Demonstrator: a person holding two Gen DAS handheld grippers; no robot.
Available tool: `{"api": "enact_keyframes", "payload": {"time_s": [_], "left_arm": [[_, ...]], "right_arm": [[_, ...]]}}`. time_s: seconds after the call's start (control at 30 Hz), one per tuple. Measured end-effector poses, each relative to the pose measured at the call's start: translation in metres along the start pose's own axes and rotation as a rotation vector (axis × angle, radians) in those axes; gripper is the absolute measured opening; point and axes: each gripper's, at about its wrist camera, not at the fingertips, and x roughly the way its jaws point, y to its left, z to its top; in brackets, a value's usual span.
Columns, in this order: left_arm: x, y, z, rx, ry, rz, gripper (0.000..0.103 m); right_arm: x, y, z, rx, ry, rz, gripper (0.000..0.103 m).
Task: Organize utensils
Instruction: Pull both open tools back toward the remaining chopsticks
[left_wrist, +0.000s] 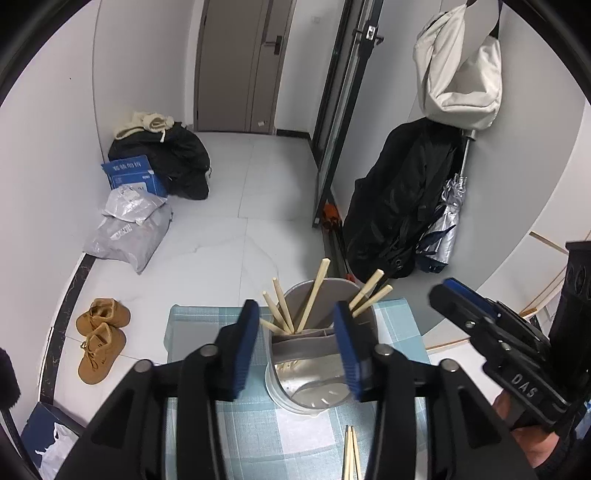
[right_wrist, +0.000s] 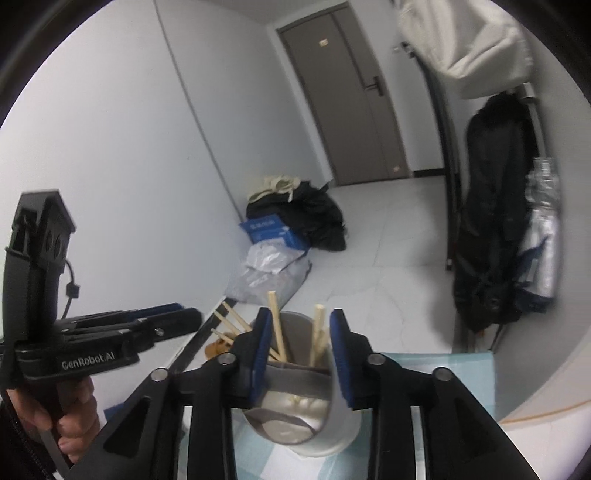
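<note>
Your left gripper (left_wrist: 297, 345) is spread with nothing between its pads, just above the grey utensil holder (left_wrist: 314, 373) standing on the checked surface (left_wrist: 199, 325). Your right gripper (right_wrist: 299, 354) is likewise parted and empty over the same holder. Chopsticks (left_wrist: 314, 295) lean inside its rear compartment; two more chopsticks (left_wrist: 351, 454) lie on the surface nearer you.

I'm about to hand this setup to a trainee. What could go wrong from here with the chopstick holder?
1. The utensil holder sits close to the table's far edge; a nudge from the left gripper could push it off.
2. Chopsticks lean outward and could snag either gripper's fingers.
3. The loose chopstick pair on the cloth lies partly under the gripper.
</note>
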Motion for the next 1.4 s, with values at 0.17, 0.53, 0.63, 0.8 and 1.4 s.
{"api": "enact_keyframes", "payload": {"time_s": [0.17, 0.53, 0.63, 0.8, 1.4], "left_arm": [[-0.019, -0.008, -0.009, 0.003, -0.058, 0.031, 0.057], [-0.053, -0.028, -0.037, 0.020, -0.158, 0.068, 0.080], [-0.058, -0.030, -0.047, 0.016, -0.170, 0.067, 0.083], [-0.063, -0.032, -0.067, 0.014, -0.224, 0.136, 0.090], [-0.039, -0.021, -0.140, -0.046, -0.181, 0.149, 0.091]], "right_arm": [[-0.031, -0.009, -0.008, 0.032, -0.032, -0.032, 0.041], [-0.092, -0.003, -0.034, 0.036, -0.105, -0.064, 0.060], [-0.103, 0.000, -0.042, 0.028, -0.113, -0.062, 0.063], [-0.116, 0.009, -0.062, 0.009, -0.126, -0.076, 0.071], [-0.103, 0.018, -0.150, -0.056, -0.008, -0.253, 0.084]]}}
